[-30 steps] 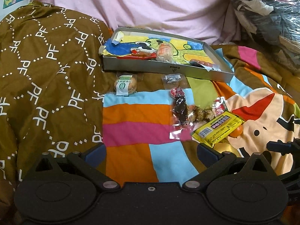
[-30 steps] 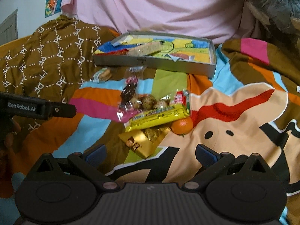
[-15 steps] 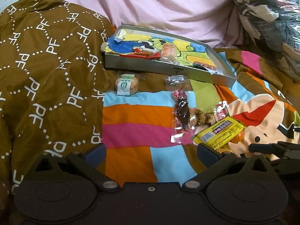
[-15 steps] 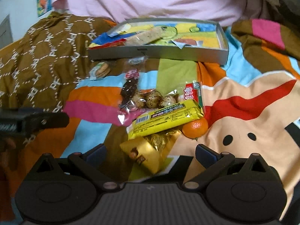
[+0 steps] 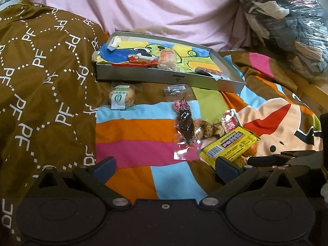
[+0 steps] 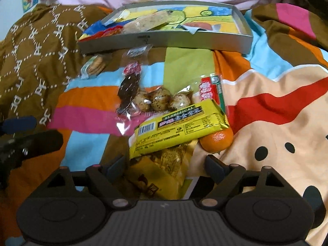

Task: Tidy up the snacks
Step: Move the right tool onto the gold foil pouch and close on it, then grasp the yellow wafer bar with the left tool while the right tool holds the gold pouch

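Snacks lie in a loose heap on the bedspread point(image 6: 276, 106), at the centre of the right wrist view and at lower right of the left wrist view. On top is a yellow bar point(image 6: 178, 127), with a gold packet point(image 6: 162, 174) under its near end and a tangerine point(image 6: 218, 141) tucked against its right end. Behind them sit a clear pack of speckled eggs point(image 6: 160, 100) and a dark dried-fruit pack point(image 6: 128, 88), and a wrapped biscuit point(image 6: 93, 66) lies apart toward the upper left, near the grey tray point(image 6: 164, 43), which already holds a few wrappers.

Compared with a second ago, the heap fills far more of the right wrist view and has slid down the frame: the right gripper point(image 6: 165, 165) has closed in on it. Its jaws have just been narrowing from their widest, and the gold packet now lies between the blue pads point(image 6: 115, 165), which stand either side without visibly pressing on it. I judge a pick-up of that packet is starting, with the tray its likely destination.

The left gripper point(image 5: 164, 165) is wide open over the striped cloth with nothing between its fingers, and its view is almost unchanged.

Only the right wrist view shows the gold packet clearly; in the left wrist view it is mostly hidden behind the gripper's finger. The left wrist view instead shows the tray's contents point(image 5: 166, 58) more plainly, the biscuit's label point(image 5: 119, 98), and the right gripper's black body at the lower right edge.
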`<state>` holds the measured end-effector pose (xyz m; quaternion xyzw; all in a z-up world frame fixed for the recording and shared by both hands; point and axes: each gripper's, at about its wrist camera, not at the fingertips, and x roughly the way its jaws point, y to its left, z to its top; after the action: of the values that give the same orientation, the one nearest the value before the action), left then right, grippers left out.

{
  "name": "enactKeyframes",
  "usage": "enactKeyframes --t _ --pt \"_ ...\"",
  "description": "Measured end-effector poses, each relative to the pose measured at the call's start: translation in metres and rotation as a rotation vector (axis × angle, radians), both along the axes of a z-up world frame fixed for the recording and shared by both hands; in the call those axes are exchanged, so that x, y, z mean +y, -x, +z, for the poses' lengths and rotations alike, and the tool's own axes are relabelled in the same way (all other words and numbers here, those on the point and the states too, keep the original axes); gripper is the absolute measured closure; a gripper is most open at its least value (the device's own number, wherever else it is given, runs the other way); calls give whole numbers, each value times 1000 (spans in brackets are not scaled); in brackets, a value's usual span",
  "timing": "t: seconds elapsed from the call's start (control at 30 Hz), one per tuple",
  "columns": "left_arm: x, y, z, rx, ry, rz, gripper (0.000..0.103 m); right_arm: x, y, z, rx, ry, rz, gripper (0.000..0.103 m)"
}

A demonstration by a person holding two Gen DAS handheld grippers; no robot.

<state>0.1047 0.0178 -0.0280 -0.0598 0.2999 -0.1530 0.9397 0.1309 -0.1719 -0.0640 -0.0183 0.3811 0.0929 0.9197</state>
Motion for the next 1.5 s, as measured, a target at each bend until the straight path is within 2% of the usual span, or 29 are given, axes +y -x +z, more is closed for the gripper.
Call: enactKeyframes --t 0.13,0.2,0.3,0.53,0.7,0.9,1.03,1.17,1.33,1.5 --pt "2 0 0 0 8 7 1 0 2 2 3 -9 11 28" --pt "2 0 1 0 11 11 1 0 6 3 1 -5 20 38" --pt "2 0 0 2 12 12 1 -4 10 4 4 -8 19 43" --pt "-1 2 1 -9 13 -12 1 -11 29 9 -1 27 35 45" --pt "-5 4 1 -25 12 -69 1 -21 53 12 -3 38 28 45" --pt "-13 6 4 -27 37 -197 1 -44 79 10 32 -59 -16 45" --pt "-27 -4 7 -21 26 -309 1 -56 93 6 13 -125 -16 44" --pt "-50 -25 9 -13 -2 -449 1 -56 98 4 -15 -117 -3 44" --pt "-83 -61 1 78 -18 -627 1 -53 112 -3 -64 -120 -2 44" --pt "-107 -92 -3 126 -56 -714 1 -53 119 -7 -99 -124 17 43"
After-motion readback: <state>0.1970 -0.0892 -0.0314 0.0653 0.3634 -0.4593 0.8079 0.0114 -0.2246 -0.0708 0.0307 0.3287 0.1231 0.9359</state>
